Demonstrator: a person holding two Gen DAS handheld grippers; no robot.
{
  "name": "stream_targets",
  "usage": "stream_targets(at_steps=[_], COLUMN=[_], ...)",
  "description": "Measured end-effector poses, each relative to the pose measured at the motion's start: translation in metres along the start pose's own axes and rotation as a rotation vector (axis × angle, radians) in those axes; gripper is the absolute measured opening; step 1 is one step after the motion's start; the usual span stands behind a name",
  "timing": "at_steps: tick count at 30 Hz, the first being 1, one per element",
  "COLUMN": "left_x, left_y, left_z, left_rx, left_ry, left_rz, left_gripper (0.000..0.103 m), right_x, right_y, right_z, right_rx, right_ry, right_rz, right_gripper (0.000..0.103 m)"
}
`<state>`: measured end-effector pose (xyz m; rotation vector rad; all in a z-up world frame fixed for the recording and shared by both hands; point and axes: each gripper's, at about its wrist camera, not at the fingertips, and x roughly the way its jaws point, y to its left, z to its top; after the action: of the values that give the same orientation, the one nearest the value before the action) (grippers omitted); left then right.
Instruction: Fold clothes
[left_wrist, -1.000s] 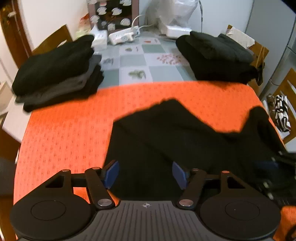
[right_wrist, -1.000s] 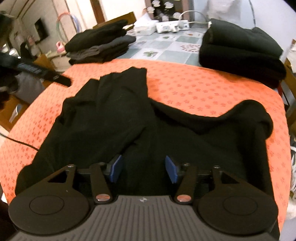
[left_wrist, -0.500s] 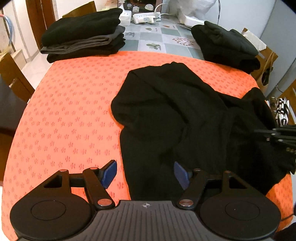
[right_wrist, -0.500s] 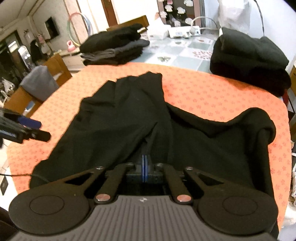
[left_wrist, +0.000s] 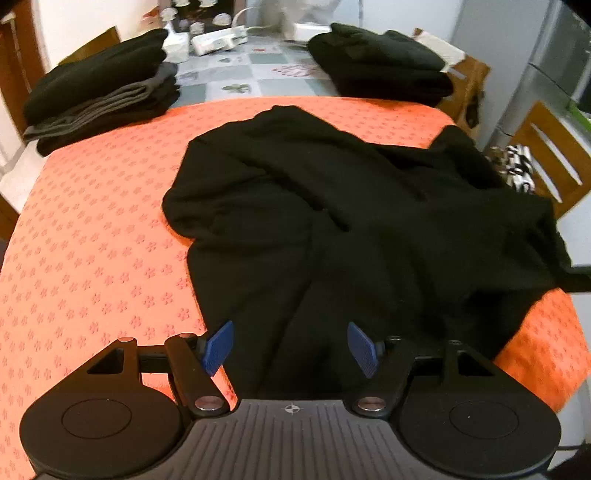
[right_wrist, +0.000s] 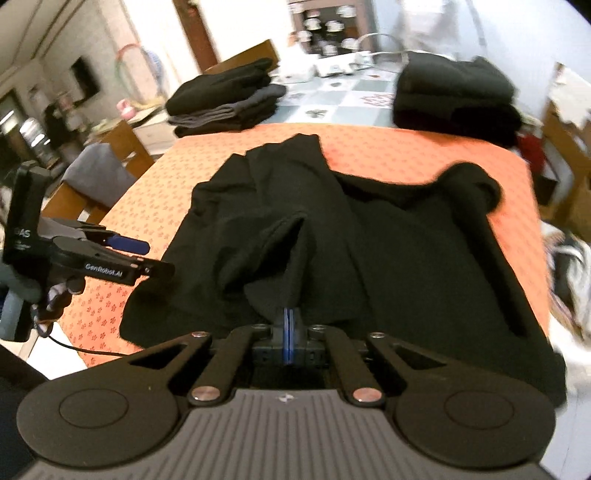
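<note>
Orange tablecloth (left_wrist: 92, 236) carries your crumpled black garment (left_wrist: 332, 221), still unfolded; folded stacks (left_wrist: 99, 88) wait far back. Your right gripper (right_wrist: 289, 317) pinches its near fold; left gripper (left_wrist: 290, 349) gapes empty.

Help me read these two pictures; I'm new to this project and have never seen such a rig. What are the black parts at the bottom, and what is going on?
No robot: a person holds a two-finger tool in each hand, with a camera on each looking along the fingers. One picture is the left tool's view; its blue pads stand apart with nothing pinched. The other is the right tool's view; its jaws have closed on a fold of the black garment, which rises toward them. The garment lies crumpled on an orange cloth. Behind sit a folded stack and a black pile.
</note>
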<state>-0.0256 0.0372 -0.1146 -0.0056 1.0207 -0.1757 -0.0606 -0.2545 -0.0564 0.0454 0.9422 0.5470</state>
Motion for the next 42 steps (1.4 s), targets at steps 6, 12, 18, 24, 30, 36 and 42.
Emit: stream_targets(at_steps=[6,12,18,24,30,36,42], left_x=[-0.019,-0.034,-0.033,-0.037,-0.045,-0.054,-0.064], left_y=[0.005,0.005,-0.004,-0.014,-0.014,-0.007,0.003], left_z=[-0.011,-0.027,-0.043,-0.049,-0.048,-0.053,-0.056], left_rx=[0.043,0.075,0.125,0.164,0.16,0.101,0.067], left_ry=[-0.039,-0.062,-0.047,-0.049,-0.064,-0.076,-0.084], left_rz=[-0.069,-0.126,-0.169,-0.194,-0.188,-0.155,-0.111], left_gripper=[0.071,0.071,0.071,0.071,0.071,0.072,0.074], right_x=[-0.053,-0.102,-0.138,-0.144,-0.127,-0.092,-0.046], right_y=[0.03,0.07,0.098,0.107,0.094,0.068,0.04], right_z=[-0.056,-0.125,-0.196,-0.221,-0.194,-0.157,-0.128], right_rx=[0.129,0.264,0.399,0.441,0.392,0.336,0.314], right_ry=[-0.013,-0.029,-0.003,-0.042,-0.099,-0.142,-0.129], right_rz=[-0.11,-0.213,-0.318,-0.347,-0.318,-0.278,-0.259], right_gripper=[0.001,0.001,0.001,0.001,0.005,0.035,0.053])
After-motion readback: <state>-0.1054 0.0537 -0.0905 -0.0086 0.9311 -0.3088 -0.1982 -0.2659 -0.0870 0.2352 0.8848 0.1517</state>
